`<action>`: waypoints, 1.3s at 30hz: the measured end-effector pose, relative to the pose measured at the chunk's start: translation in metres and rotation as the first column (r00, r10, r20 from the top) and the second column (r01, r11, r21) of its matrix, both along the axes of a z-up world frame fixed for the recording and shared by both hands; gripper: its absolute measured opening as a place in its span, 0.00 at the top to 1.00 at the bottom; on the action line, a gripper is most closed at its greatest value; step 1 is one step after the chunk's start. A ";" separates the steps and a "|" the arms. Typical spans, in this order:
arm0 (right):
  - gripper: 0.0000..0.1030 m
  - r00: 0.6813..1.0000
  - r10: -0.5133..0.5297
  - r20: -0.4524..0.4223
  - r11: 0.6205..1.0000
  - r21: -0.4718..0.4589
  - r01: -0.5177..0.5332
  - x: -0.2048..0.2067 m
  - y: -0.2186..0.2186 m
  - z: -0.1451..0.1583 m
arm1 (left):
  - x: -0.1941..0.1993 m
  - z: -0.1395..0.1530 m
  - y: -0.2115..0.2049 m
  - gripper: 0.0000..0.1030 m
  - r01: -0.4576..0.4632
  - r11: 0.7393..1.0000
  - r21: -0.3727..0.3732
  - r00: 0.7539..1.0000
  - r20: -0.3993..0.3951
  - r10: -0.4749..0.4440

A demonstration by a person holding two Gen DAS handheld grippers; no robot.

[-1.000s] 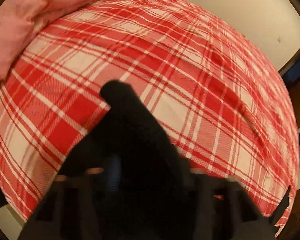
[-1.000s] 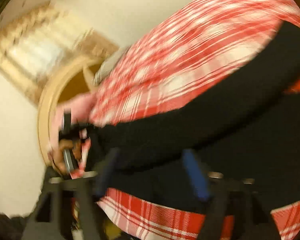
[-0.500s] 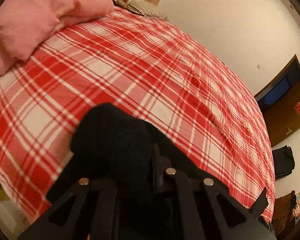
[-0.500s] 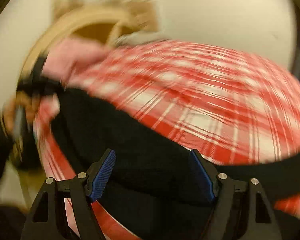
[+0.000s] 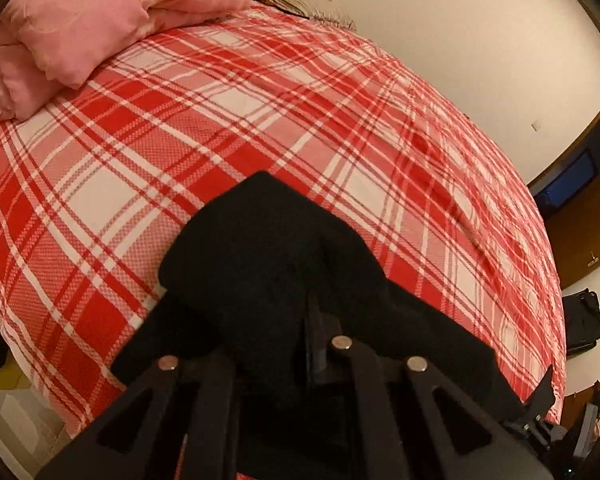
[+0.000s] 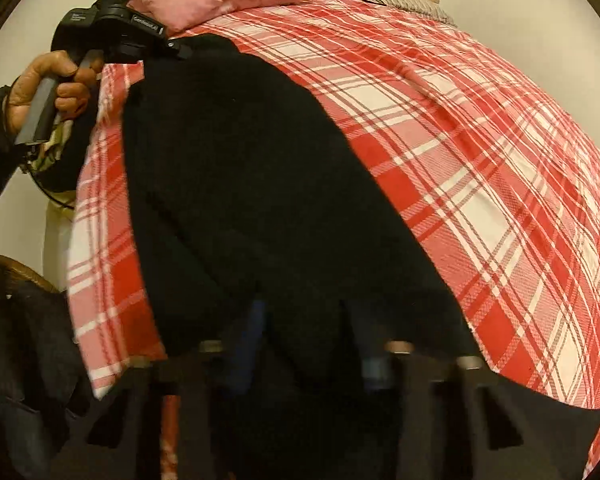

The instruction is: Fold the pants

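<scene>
While each end of the black pants [image 6: 260, 200] is pinched, the garment stretches along the bed [image 5: 340, 128] edge, probably to flatten it for folding. Left tongs [image 5: 296, 320] clamp bunched, matte knit at 6 o'clock. Right tongs [image 6: 308, 336], blurred, seem clamped too. Pink quilt [image 5: 100, 20] sits at 11 o'clock.

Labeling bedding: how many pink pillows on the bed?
1 that I can tell: a pink pillow at the head of the plaid bed, beside a grey cushion. More may be hidden behind it.
</scene>
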State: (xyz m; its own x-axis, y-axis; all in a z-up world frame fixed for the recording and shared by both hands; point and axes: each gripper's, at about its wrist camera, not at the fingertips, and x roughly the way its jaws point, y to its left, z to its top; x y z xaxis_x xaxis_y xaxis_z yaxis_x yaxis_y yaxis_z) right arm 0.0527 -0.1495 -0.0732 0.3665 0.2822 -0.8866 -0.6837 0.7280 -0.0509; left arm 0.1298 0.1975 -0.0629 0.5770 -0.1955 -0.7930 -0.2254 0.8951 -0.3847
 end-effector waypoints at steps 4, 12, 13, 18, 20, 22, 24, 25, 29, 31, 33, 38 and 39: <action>0.92 0.998 -0.041 0.046 0.999 0.002 0.041 -0.020 -0.002 0.018 | -0.009 0.009 0.002 0.91 0.017 1.000 -0.001 1.000 0.023 -0.017; 0.92 0.994 -0.063 0.085 0.998 0.004 0.063 -0.068 -0.009 0.020 | -0.036 0.008 0.001 0.91 0.053 0.997 0.058 0.998 0.027 -0.055; 0.92 0.994 -0.069 0.083 0.998 -0.004 0.070 -0.069 -0.008 0.014 | -0.038 0.004 0.000 0.91 0.053 0.996 0.077 0.998 0.023 -0.055; 0.85 0.984 -0.120 0.128 0.993 0.018 0.118 -0.073 -0.004 -0.006 | -0.046 -0.021 -0.003 0.79 0.033 0.971 0.237 0.999 -0.003 -0.034; 0.73 0.983 -0.143 0.111 0.989 0.039 0.139 -0.074 -0.006 -0.005 | -0.047 -0.020 -0.005 0.73 0.038 0.961 0.274 0.999 0.009 -0.042; 0.58 0.984 -0.166 0.069 0.983 0.092 0.160 -0.074 -0.011 0.000 | -0.047 -0.016 -0.004 0.52 0.030 0.943 0.332 1.000 -0.005 -0.030; 0.55 0.982 -0.184 0.045 0.974 0.140 0.176 -0.075 -0.015 0.007 | -0.050 -0.007 0.002 0.36 -0.014 0.924 0.382 1.000 0.012 0.010; 0.55 0.981 -0.190 0.039 0.970 0.164 0.182 -0.077 -0.017 0.011 | -0.054 0.001 0.009 0.31 -0.059 0.911 0.408 0.998 0.046 0.044; 0.54 0.975 -0.221 -0.011 0.917 0.338 0.212 -0.064 -0.032 0.041 | -0.071 0.022 0.031 0.30 -0.197 0.864 0.463 0.979 0.144 0.146; 0.54 0.977 -0.212 -0.024 0.885 0.419 0.203 -0.044 -0.027 0.052 | -0.079 0.030 0.031 0.30 -0.215 0.869 0.446 0.970 0.199 0.138; 0.54 0.981 -0.195 -0.015 0.875 0.449 0.181 -0.025 -0.015 0.058 | -0.084 0.033 0.018 0.30 -0.182 0.891 0.415 0.968 0.234 0.088; 0.54 0.993 -0.108 -0.045 0.871 0.478 0.117 0.037 0.037 0.047 | -0.074 0.009 -0.017 0.30 -0.099 0.890 0.444 0.981 0.194 0.012; 0.54 0.994 -0.100 -0.052 0.881 0.460 0.113 0.047 0.048 0.040 | -0.072 0.002 -0.019 0.31 -0.079 0.894 0.441 0.985 0.171 0.003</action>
State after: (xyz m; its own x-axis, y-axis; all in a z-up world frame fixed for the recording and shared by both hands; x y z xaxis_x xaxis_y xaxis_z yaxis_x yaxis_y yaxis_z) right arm 0.0994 -0.1020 -0.0327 0.3957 0.6229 -0.6749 -0.5975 0.7327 0.3259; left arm 0.0579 0.1781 -0.0605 0.7046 0.1820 -0.6859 -0.2344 0.9720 0.0171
